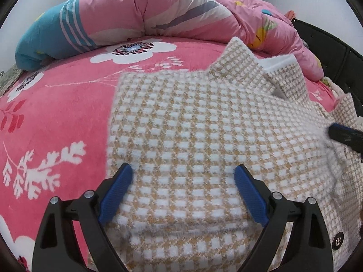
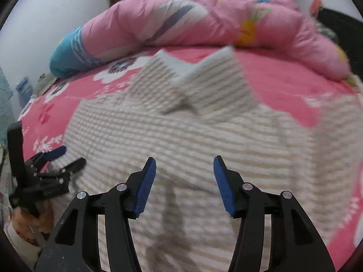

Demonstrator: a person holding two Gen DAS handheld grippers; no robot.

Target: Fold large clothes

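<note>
A tan-and-white checked jacket [image 1: 192, 124] lies flat on the pink floral bed, collar [image 1: 256, 68] pointing away, a dark button [image 1: 337, 241] at the lower right. A folded part lies over its left side. My left gripper [image 1: 183, 172] is open, low over that fold near the left edge, holding nothing. In the right wrist view the jacket [image 2: 204, 140] is blurred, its collar [image 2: 195, 86] at centre. My right gripper [image 2: 185, 162] is open above the jacket's middle, empty. The right gripper's tip shows in the left wrist view [image 1: 344, 134]; the left gripper shows at the left of the right wrist view [image 2: 65, 158].
A pink and blue quilt [image 1: 158, 13] is bunched along the far side of the bed. The pink floral sheet [image 1: 56, 117] lies bare to the left of the jacket. A dark bed frame [image 1: 329, 45] runs along the right. A white wall stands behind.
</note>
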